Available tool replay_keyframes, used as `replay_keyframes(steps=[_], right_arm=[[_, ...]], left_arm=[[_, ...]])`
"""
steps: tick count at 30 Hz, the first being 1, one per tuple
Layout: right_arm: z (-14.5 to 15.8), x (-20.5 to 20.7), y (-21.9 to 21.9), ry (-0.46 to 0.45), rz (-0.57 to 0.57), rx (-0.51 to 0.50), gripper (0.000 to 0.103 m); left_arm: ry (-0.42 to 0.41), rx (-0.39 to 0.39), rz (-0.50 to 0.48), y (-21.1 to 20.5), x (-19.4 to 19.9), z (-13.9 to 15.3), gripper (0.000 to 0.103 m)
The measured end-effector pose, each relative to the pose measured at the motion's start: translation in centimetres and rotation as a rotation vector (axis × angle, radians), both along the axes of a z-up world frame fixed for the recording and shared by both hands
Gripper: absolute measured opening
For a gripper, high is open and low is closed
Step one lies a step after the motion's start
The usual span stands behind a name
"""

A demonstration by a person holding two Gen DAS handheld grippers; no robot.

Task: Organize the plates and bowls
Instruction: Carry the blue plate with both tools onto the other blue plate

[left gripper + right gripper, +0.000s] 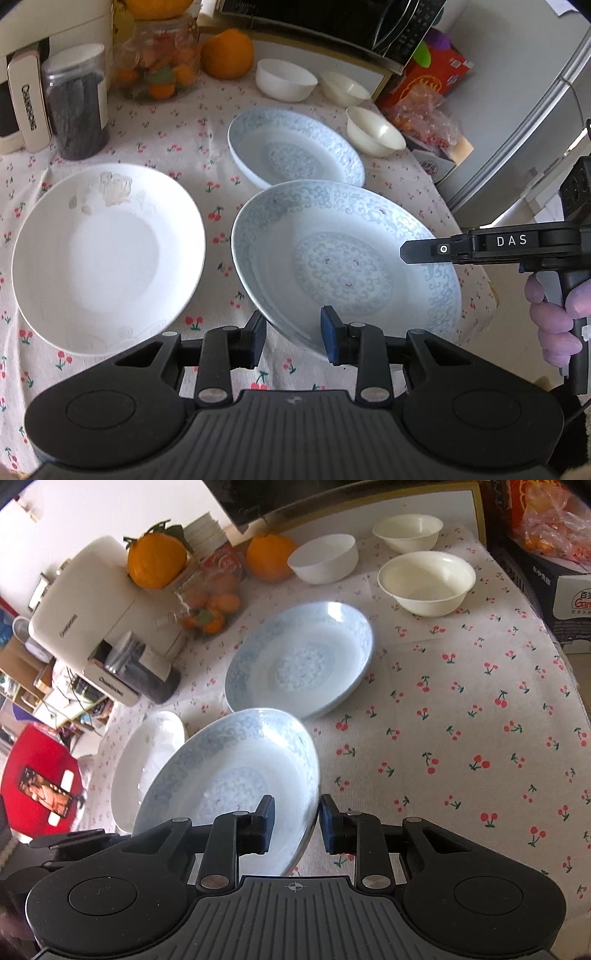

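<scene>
The pale blue scroll-patterned plate (347,266) tilts, its rim between both grippers' spread, unclenched fingers (258,332).

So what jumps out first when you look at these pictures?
The blue-patterned plate nearest the cameras, with both black tools at its rim: the left tool at the near edge, the right tool at its right edge. Behind sit its twin plate, a white plate left, and an orange.
</scene>
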State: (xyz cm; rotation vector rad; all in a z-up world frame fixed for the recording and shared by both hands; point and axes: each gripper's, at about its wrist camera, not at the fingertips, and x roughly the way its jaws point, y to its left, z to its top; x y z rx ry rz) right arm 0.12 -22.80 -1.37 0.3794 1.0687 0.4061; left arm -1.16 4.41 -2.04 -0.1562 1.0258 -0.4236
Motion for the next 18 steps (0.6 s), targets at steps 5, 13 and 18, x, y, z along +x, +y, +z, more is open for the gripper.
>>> replay_keyframes(steps=[5,13,18], right_arm=[[0.2,0.4,-0.2,-0.005,-0.021,0.009,0.026],[-0.1,1.4,-0.3,0.005,-0.051,0.015,0.026],[-0.3,2.6,-0.6,0.013,-0.081,0.021,0.026]], left_arm=[[-0.026,-0.006,0.013,0.0,0.6,0.4,0.029],[-0.069,-0.016,0.052,-0.2,2.1,0.5,0.029],[-0.082,-0.028,0.072,-0.5,3.5,0.6,0.029]])
